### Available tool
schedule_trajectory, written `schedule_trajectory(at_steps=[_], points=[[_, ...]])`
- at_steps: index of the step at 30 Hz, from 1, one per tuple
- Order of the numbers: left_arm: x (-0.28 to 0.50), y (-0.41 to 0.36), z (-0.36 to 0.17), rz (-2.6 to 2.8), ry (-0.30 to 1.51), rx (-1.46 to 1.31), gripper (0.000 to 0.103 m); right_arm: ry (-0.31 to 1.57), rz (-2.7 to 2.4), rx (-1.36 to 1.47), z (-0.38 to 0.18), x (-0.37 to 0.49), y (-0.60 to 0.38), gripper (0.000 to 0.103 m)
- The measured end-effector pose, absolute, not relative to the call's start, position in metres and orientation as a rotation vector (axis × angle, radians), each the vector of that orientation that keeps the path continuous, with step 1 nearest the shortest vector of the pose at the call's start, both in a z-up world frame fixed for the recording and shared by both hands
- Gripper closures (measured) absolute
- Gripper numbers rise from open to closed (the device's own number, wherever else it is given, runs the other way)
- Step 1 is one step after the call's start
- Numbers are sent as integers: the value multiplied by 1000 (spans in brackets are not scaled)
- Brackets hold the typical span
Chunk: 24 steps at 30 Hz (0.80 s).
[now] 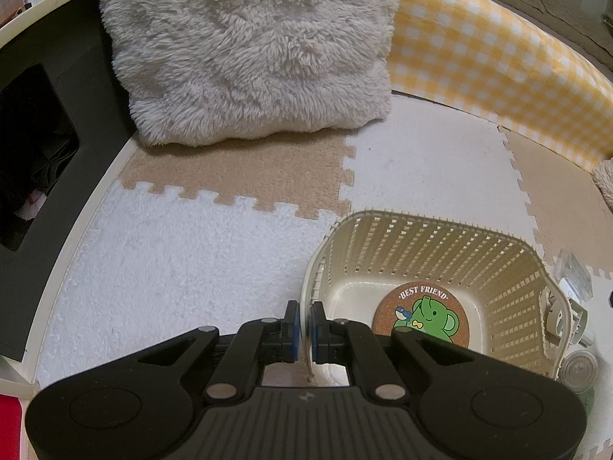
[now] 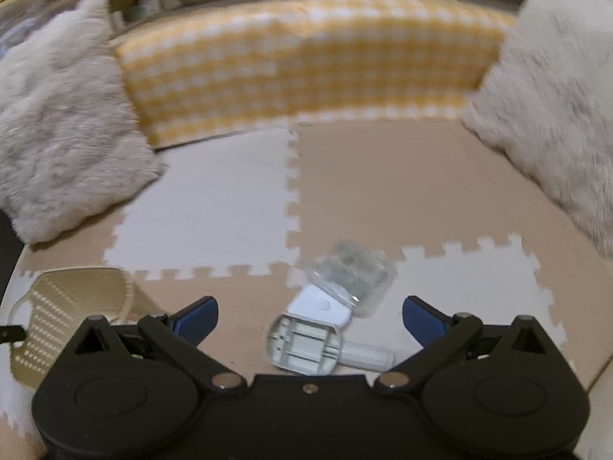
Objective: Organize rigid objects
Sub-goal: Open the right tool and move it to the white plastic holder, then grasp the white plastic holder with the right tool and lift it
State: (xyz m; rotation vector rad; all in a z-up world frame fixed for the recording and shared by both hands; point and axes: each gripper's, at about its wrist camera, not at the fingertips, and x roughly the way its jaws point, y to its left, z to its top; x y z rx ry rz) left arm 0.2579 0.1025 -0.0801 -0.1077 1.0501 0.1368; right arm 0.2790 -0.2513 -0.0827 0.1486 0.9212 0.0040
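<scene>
Soft foam puzzle mats [image 1: 214,245] in white and tan cover the floor, with a fluffy cream cushion [image 1: 249,50] at the far edge and a yellow checked pad [image 1: 498,65] beside it.

A cream plastic basket with holes in its walls [image 1: 440,245] sits on the mats. Inside it, flat on the bottom, lies a round cork coaster with a green elephant [image 1: 421,318]. The left gripper [image 1: 304,326] has its blue pads pinched almost together on the near left rim of the basket, so it seems to be holding the basket steady.

Just outside the basket's right wall lie more hard things: a clear plastic box [image 2: 354,274], a white and grey plastic part with a short tube [image 2: 310,339], and a small clear glass jar [image 1: 580,370]. The clear box touches the white part.

The right gripper [image 2: 310,316] hangs over the white part with its fingers spread wide and nothing in them. This view is blurry, so small details are hard to see.

I think the next job is to pick up the white part. To do it well, the right gripper should come down with one finger on each side of the flat body, miss the clear box, and squeeze gently. The left one should keep the basket from sliding.
</scene>
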Motion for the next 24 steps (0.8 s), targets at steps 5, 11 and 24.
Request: schedule_trajectory(at_steps=[5,11,24], points=[[258,103,-80,137,1051,-109,97,962,-44,177,-108,285,-254,0],[258,102,-80,137,1051,-109,97,979,-29,192,-126,291,-243,0],[258,102,-81,137,1051,-110,97,993,-12,36,-147,297,-216,27]])
